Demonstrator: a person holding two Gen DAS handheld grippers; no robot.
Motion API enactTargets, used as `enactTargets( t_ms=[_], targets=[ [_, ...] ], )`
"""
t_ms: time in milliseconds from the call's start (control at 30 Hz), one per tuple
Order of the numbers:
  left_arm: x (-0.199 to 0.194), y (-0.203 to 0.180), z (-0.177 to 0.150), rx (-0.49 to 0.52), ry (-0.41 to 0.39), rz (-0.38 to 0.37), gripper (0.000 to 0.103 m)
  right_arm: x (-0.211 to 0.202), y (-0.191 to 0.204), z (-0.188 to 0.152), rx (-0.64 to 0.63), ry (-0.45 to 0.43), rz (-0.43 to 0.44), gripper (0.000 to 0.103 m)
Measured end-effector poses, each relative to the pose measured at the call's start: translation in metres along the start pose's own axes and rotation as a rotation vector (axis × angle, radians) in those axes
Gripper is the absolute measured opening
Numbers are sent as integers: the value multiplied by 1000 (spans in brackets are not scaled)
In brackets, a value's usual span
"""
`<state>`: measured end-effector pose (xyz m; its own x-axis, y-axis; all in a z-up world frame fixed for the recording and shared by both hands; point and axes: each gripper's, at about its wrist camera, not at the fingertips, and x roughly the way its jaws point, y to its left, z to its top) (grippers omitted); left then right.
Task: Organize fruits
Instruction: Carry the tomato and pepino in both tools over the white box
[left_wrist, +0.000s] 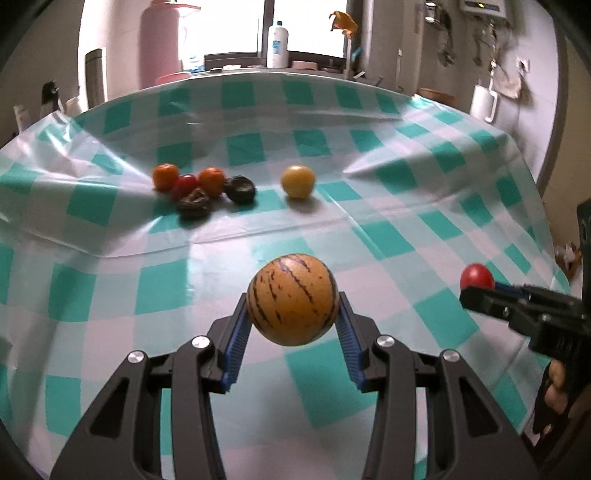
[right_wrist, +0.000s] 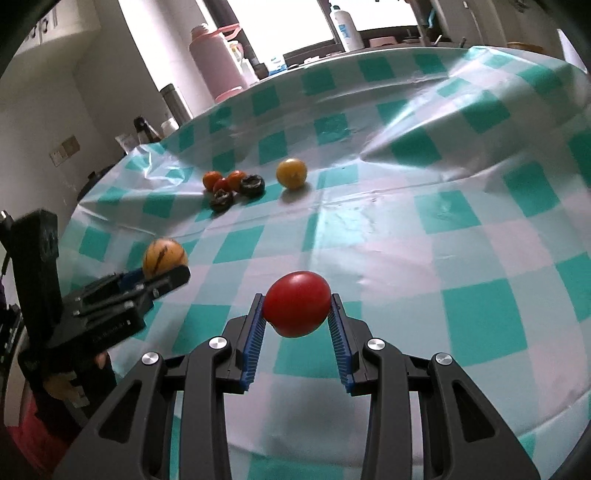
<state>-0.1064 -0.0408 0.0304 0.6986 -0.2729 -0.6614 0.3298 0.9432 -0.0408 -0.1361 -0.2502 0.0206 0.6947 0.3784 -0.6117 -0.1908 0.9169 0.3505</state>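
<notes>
My left gripper (left_wrist: 293, 306) is shut on an orange-brown striped round fruit (left_wrist: 292, 300), held above the checked cloth; the same fruit (right_wrist: 164, 257) shows at the left of the right wrist view. My right gripper (right_wrist: 297, 308) is shut on a red tomato (right_wrist: 297, 303), also seen at the right edge of the left wrist view as a red ball (left_wrist: 476, 276). Farther back on the cloth lies a cluster: two orange fruits (left_wrist: 165, 175), a small red one (left_wrist: 184, 185) and two dark wrinkled fruits (left_wrist: 240, 189). A yellow fruit (left_wrist: 298, 181) sits alone to their right.
The table wears a wrinkled teal-and-white checked cloth (left_wrist: 369, 229) with raised folds near the fruit cluster. Behind the far edge stand a pink jug (left_wrist: 159, 44), a white bottle (left_wrist: 279, 43) and a grey flask (left_wrist: 95, 75). A hand (left_wrist: 554, 387) grips the right tool.
</notes>
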Motion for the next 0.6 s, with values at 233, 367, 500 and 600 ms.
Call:
enactTargets(
  t_ms=[233,367,500,600],
  targets=[
    [-5,-22,-5,53,2,-4,45,-20,-12,-10,9,-31,-12,35],
    [-6,-34,-8,75,3,-9,45,-32,-20,-14,11,-52,-30,35],
    [-10,-49,-11,104,-2,-24,45,-41,-29,-20,21,-64,-42,35],
    [-12,-62,-13,129,-1,-36,45,-49,-39,-26,37,-71,-51,35]
  ],
)
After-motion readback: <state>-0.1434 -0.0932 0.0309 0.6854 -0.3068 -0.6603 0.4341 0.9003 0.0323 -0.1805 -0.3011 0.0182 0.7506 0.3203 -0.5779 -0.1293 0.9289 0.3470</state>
